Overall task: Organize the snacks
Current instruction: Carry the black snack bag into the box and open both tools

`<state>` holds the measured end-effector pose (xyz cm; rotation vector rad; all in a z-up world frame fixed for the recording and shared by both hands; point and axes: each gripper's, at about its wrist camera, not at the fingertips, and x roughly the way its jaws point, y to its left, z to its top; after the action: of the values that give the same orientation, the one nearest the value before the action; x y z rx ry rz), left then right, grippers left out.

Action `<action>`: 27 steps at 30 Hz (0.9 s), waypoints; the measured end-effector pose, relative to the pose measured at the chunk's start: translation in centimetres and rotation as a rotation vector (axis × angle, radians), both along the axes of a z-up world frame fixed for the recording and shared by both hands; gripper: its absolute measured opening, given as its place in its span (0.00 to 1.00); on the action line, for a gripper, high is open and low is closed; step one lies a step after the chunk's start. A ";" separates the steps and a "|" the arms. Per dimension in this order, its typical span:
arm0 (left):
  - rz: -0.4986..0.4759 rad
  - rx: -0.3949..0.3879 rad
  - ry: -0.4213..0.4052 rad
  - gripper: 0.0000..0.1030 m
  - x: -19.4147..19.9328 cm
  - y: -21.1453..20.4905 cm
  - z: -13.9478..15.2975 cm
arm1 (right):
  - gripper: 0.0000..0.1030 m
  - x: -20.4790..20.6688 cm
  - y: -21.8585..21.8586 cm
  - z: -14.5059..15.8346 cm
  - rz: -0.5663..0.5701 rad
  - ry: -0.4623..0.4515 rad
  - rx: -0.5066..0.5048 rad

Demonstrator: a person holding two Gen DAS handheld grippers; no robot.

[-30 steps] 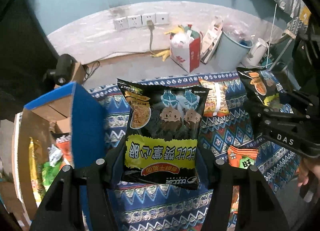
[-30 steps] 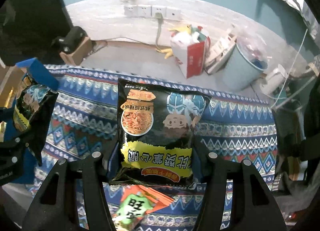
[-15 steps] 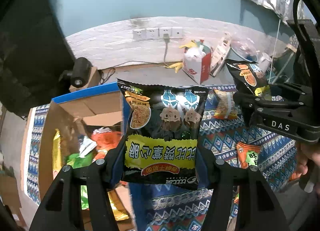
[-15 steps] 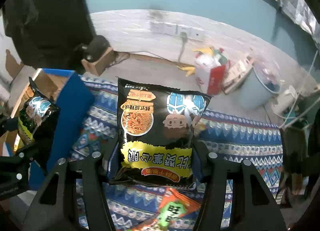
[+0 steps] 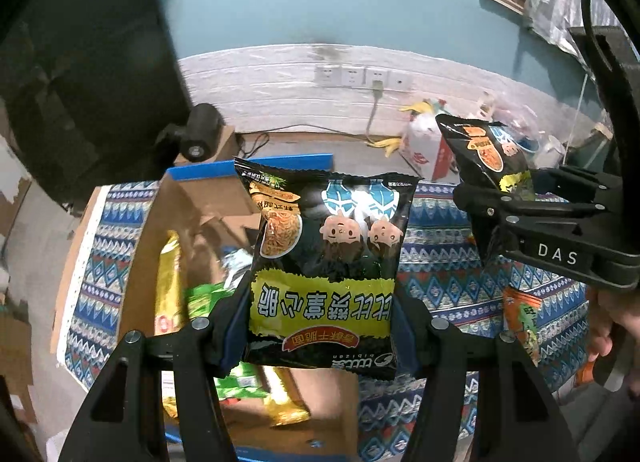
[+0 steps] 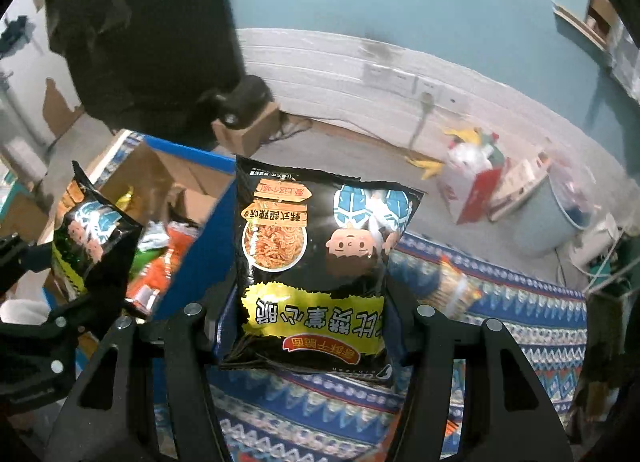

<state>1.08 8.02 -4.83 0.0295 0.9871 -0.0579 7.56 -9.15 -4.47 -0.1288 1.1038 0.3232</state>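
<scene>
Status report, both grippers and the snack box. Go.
Left gripper shut on a black snack bag, above the open cardboard box. Right gripper shut on a matching black bag, beside the box. Nothing blocking the opening.

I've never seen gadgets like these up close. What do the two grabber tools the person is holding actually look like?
Both are matte black. The left gripper has two angular fingers with triangular cut-outs, silver screws and blue pads inside. The right gripper is built the same; seen side-on from the left camera, its body bears white letters "DAS", and a thick black cable arcs above it. No sleeve shows.
</scene>
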 end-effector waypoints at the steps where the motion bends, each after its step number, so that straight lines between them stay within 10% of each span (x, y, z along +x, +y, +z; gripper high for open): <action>1: 0.010 -0.001 0.000 0.60 -0.1 0.6 0.0 | 0.56 0.0 0.6 0.0 0.009 0.000 0.003; 27: 0.223 -0.026 0.048 0.61 -2.0 11.2 -2.8 | 0.56 -0.3 12.9 -2.1 0.178 0.081 0.076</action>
<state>-0.89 19.22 -7.63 -0.1062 1.0319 0.1332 7.27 3.73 -6.60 -0.1476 1.1611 0.5329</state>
